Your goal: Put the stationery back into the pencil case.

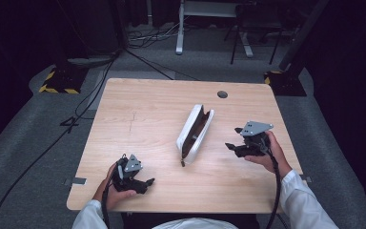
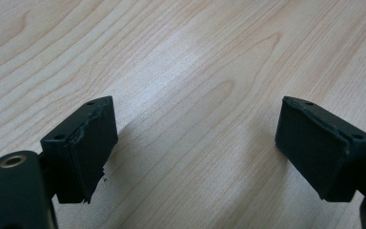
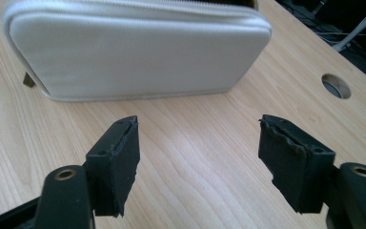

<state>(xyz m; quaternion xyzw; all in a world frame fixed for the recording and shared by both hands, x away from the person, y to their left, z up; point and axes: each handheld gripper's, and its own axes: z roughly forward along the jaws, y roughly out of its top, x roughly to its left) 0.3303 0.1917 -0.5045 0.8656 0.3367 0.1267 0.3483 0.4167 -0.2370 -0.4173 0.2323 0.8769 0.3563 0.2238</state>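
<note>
One white case [image 1: 195, 133] stands on edge mid-worktop [image 1: 143, 109], zip gaping; its interior is too dark to read. One cable hole [image 1: 222, 94] lies beyond the case. Two grippers: left gripper [image 1: 145, 182] near-left of the case, right gripper [image 1: 232, 146] just right; both spread wide, empty.

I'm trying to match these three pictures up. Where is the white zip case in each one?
High view: the white case stands on edge at mid-table, its zip open, between the two grippers.
Left gripper view: not in it, just bare wood between the jaws.
Right gripper view: the case's side spans the top, beyond the open jaws.
Shared landmark: the round table hole, also in the right gripper view.
</note>
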